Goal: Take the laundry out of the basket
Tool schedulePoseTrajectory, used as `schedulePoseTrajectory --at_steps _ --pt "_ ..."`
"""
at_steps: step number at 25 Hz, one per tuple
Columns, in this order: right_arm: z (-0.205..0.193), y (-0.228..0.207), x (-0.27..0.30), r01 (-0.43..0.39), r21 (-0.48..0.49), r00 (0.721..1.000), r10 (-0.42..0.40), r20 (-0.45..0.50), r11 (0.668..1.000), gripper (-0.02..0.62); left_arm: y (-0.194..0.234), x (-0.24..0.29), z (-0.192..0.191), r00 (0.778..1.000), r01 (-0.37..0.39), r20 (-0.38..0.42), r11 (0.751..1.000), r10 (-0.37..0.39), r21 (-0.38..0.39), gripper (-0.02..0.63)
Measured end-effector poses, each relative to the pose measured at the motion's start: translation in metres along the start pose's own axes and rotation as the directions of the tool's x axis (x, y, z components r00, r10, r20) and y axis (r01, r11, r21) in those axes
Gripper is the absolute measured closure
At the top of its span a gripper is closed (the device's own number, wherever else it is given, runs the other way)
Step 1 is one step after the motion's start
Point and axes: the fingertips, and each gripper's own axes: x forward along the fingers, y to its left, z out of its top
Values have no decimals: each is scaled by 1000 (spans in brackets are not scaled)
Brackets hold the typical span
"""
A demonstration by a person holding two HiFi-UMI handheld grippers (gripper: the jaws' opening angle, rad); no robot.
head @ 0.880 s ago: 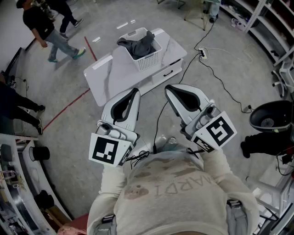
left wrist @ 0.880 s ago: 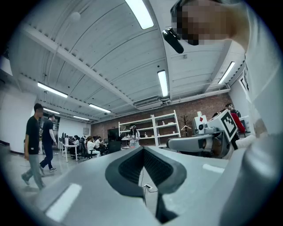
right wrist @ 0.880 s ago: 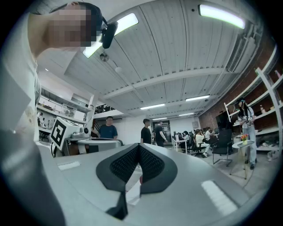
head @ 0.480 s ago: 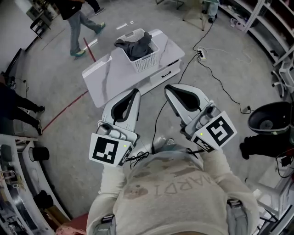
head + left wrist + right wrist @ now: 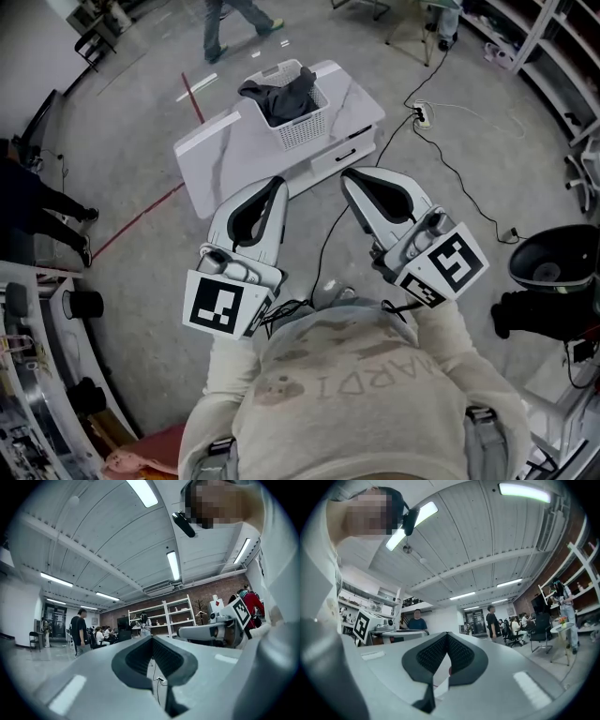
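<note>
1. Close to the person's chest, the left white two-jaw gripper point(image 5: 273, 185) and the right white two-jaw gripper point(image 5: 350, 175) each have their jaws pressed together on nothing.
2. Beyond them stands a white marble-patterned low table point(image 5: 225, 155).
3. On it, a white perforated plastic basket point(image 5: 305, 127) holds dark grey crumpled laundry point(image 5: 281, 94).

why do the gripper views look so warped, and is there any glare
Left gripper view: wide-angle lens, so a round black border and bowed ceiling lines; the ceiling lamps blow out white. Right gripper view: same round warp, a glaring lamp at top right. Head view: even light, mild bend at the edges, the basket sharp.
</note>
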Motion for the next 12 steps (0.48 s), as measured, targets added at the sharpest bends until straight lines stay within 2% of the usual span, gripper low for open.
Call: schedulePoseTrajectory --at_steps 6,12 --pt "-10 -17 -1 18 37 1000 -17 -6 999 568 9 15 -5 1000 -3 -7 999 2 -51 606" --pt "-21 -52 13 81 87 997 -80 -12 993 548 30 33 -20 999 1 -38 999 -3 -48 606"
